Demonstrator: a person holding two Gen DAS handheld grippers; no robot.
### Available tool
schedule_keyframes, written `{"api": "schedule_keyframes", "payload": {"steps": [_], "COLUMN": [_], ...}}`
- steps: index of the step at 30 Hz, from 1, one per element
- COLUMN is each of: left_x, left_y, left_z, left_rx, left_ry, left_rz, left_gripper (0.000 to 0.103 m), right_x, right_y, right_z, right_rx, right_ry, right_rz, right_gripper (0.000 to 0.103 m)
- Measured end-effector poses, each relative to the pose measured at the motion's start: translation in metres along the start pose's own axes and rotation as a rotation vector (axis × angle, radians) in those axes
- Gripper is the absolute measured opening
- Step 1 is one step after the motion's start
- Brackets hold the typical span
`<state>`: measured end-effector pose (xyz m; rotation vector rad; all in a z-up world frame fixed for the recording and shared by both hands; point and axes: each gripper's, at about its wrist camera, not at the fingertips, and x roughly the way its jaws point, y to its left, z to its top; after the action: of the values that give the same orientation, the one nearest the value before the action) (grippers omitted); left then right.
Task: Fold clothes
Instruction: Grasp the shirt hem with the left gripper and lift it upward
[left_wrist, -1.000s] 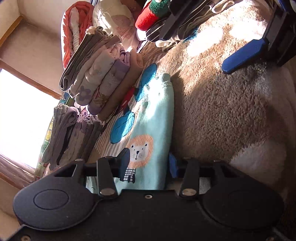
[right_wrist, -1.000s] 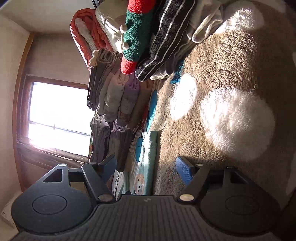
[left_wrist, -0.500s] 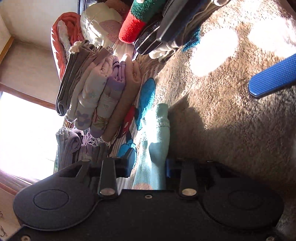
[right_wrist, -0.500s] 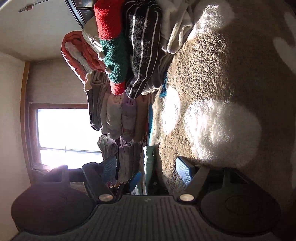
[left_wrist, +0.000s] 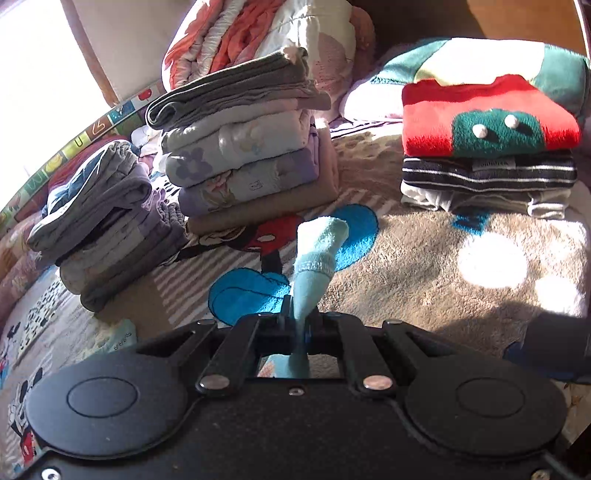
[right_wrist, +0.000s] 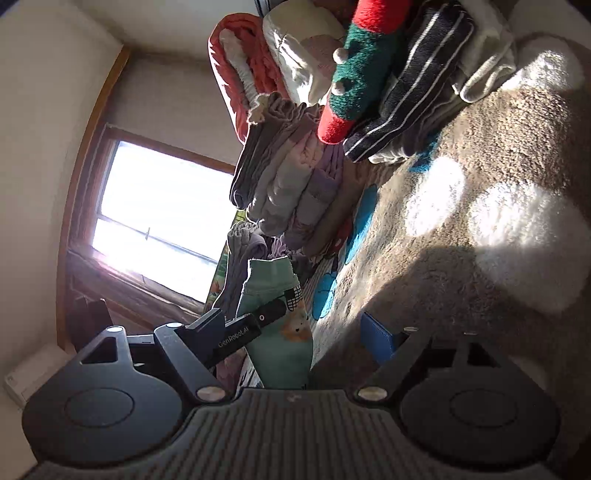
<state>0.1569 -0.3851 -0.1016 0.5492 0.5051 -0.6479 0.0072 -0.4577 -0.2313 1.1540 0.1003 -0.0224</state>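
My L gripper (left_wrist: 300, 325) is clamped on the teal garment (left_wrist: 314, 258), long axis running fwd off its tips, clear of the blanket (left_wrist: 424, 258); R gripper (right_wrist: 295, 328) gapes wide just beside it, nearer its free end.

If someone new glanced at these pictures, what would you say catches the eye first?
Probably the mint garment pinched in the shut left gripper at the bottom centre, rising off the carpet. Next, the red and green sweater topping the pile at upper right, and the tall folded stack left of centre. In the right wrist view, the bright window dominates the left side.
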Motion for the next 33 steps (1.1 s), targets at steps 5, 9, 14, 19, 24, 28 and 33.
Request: {"api": "schedule_keyframes", "payload": {"steps": [5,9,14,19,24,28,33], "left_x": [-0.051,-0.081,-0.110,-0.137,-0.153,-0.162,-0.170], "left_y": [0.082,0.129,0.172,0.211,0.241,0.261,0.280], "left_z": [0.004,-0.007,-0.029,-0.052,-0.078,-0.101,-0.130], "left_rx": [-0.248,-0.350,-0.434,-0.512,-0.585,-0.649,-0.724], "left_ry": [-0.091,-0.140,-0.184,-0.231,-0.275,-0.317,-0.371], "left_rz": [-0.107,-0.095,-0.055,-0.022,0.001,0.017,0.025], "left_gripper": [0.004,0.004,0.004,0.004,0.004,0.004,0.004], "right_x": [0.038,0.072,0.102,0.112,0.117,0.113,0.108], "right_y": [0.072,0.108,0.129,0.144,0.147,0.151,0.159], "right_z": [-0.043,-0.098,-0.150,-0.188,-0.213,-0.223,-0.239], "right_rx": [-0.438,-0.678,-0.830,-0.977,-1.070,-1.136,-1.232], "right_ry": [0.174,0.264,0.332,0.361,0.377,0.361,0.340], "right_rz": [-0.007,-0.067,-0.112,-0.146,-0.192,-0.211,-0.209], "right_gripper": [0.080,0.080,0.080,0.075,0.065,0.063,0.063]}}
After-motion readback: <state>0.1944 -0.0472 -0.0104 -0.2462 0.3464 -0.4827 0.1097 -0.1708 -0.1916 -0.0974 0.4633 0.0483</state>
